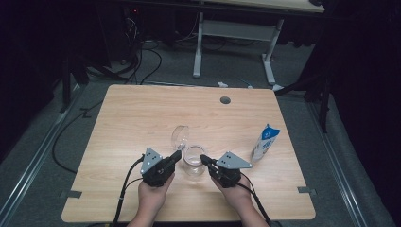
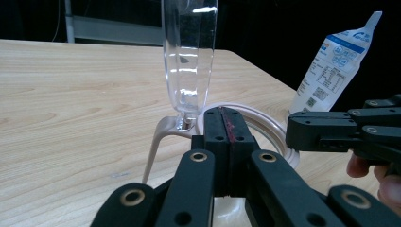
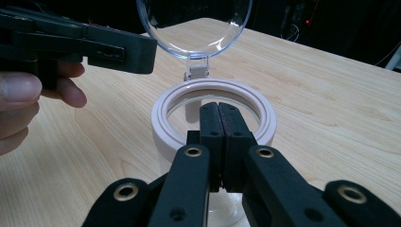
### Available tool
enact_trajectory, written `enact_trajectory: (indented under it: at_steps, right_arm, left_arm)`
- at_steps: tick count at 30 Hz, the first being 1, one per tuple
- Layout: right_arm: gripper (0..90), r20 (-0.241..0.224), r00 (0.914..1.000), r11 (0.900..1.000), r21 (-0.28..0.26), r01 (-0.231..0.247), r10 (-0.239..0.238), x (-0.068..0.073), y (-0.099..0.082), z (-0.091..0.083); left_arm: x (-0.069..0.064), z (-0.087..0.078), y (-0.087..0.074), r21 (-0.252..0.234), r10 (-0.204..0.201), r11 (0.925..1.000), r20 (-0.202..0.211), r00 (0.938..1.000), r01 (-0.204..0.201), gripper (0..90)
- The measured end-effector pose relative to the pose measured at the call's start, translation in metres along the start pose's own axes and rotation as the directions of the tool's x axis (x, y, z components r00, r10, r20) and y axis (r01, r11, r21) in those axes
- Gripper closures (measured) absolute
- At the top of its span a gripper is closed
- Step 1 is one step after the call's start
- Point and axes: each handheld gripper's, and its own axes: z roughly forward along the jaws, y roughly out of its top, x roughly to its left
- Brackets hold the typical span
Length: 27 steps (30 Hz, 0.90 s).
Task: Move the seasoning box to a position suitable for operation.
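A clear jar [image 1: 194, 161] with a white rim [image 3: 163, 109] stands on the table near the front middle. Its clear hinged lid [image 1: 180, 136] stands open and upright behind it. My left gripper [image 1: 177, 155] is shut with nothing between its pads, its tips close to the jar's left side. In the left gripper view the shut tips [image 2: 225, 124] sit just before the rim [image 2: 267, 124] and the lid [image 2: 189, 52]. My right gripper [image 1: 203, 158] is also shut and empty, its tips [image 3: 218, 118] over the near edge of the rim, facing the lid [image 3: 194, 23].
A white and blue pouch [image 1: 265, 143] stands upright to the right of the jar, also in the left gripper view [image 2: 338, 66]. The wooden table [image 1: 142, 113] has a round cable hole [image 1: 225, 100] at the back. Cables and a desk frame lie on the floor beyond.
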Motion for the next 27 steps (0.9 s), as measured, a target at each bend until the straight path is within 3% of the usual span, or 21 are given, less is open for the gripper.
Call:
enact_trajectory:
  at_steps: [6, 8, 12, 20, 24, 27]
  right_arm:
    - [87.1, -0.005, 1.0000, 1.0000, -0.002, 0.000, 0.000, 0.000, 0.000, 0.001]
    - [81.5, -0.015, 0.9998, 1.0000, 0.002, -0.010, 0.010, 0.000, 0.000, 0.000]
    - [79.0, -0.004, 0.9997, 0.9997, -0.009, -0.022, 0.022, -0.003, 0.001, -0.003]
    - [76.7, 0.043, 0.9976, 0.9984, -0.017, -0.054, 0.055, -0.018, -0.001, -0.015]
    - [75.7, 0.073, 0.9957, 0.9984, -0.006, -0.057, 0.057, -0.024, -0.006, -0.018]
    - [74.7, 0.103, 0.9928, 0.9979, 0.015, -0.063, 0.062, -0.027, -0.012, -0.022]
  left_arm:
    - [0.002, -0.002, -0.003, 0.011, 0.011, 0.9999, -0.008, 0.9999, -0.011, 89.9]
    - [0.004, -0.003, -0.005, 0.023, 0.022, 0.9995, -0.017, 0.9996, -0.021, 88.6]
    - [0.011, -0.005, -0.012, 0.077, 0.027, 0.9968, -0.035, 0.9990, -0.024, 82.3]
    - [0.036, -0.025, -0.028, 0.176, 0.082, 0.9824, -0.098, 0.9918, -0.063, 65.1]
    - [0.043, -0.033, -0.034, 0.189, 0.103, 0.9788, -0.125, 0.9867, -0.078, 58.1]
    - [0.048, -0.034, -0.036, 0.228, 0.142, 0.9676, -0.133, 0.9810, -0.109, 53.1]
